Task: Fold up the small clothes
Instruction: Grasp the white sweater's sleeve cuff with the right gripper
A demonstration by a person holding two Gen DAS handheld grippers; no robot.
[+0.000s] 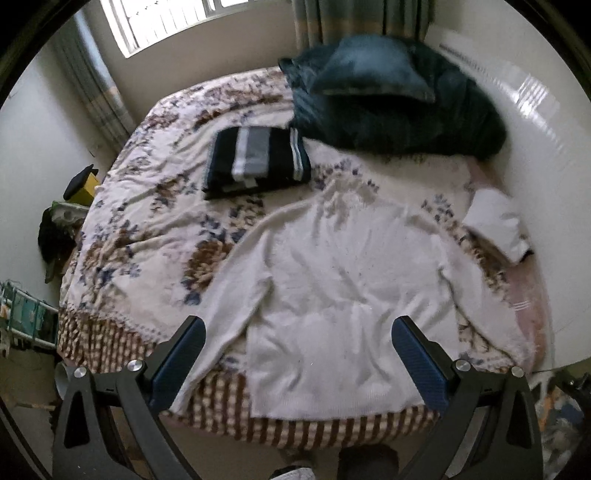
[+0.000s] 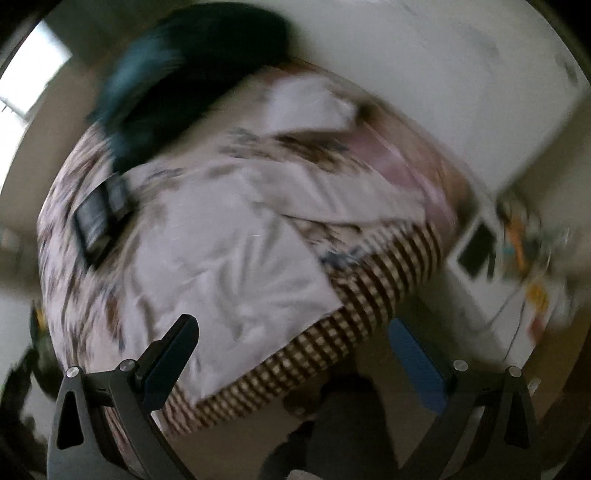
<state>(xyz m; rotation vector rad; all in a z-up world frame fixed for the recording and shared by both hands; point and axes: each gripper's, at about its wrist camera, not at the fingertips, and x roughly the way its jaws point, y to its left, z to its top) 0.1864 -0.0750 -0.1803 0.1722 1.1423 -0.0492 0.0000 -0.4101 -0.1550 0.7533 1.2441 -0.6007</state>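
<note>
Starting with the left wrist view: your left gripper [image 1: 297, 347] hangs wide apart and empty over the near hem of the white sweater [image 1: 332, 280], spread flat on the floral bedspread [image 1: 147, 206]; a folded striped garment [image 1: 256, 162] lies far left. In the blurred right wrist view, your right gripper [image 2: 291, 350] is equally wide, empty, above the sweater [image 2: 221, 266] and the bed's near edge. Folding looks unstarted; next you'd likely pinch a sleeve or hem corner.

Bedroom with pale walls [image 1: 33, 122], a bright window [image 1: 162, 18] flanked by plaid curtains [image 1: 354, 18], and a bed [image 1: 122, 343] covered by a floral spread with a brown checked border, set against a glossy white wall [image 1: 535, 129], dark teal bedding [image 1: 388, 92] heaped at its head.
</note>
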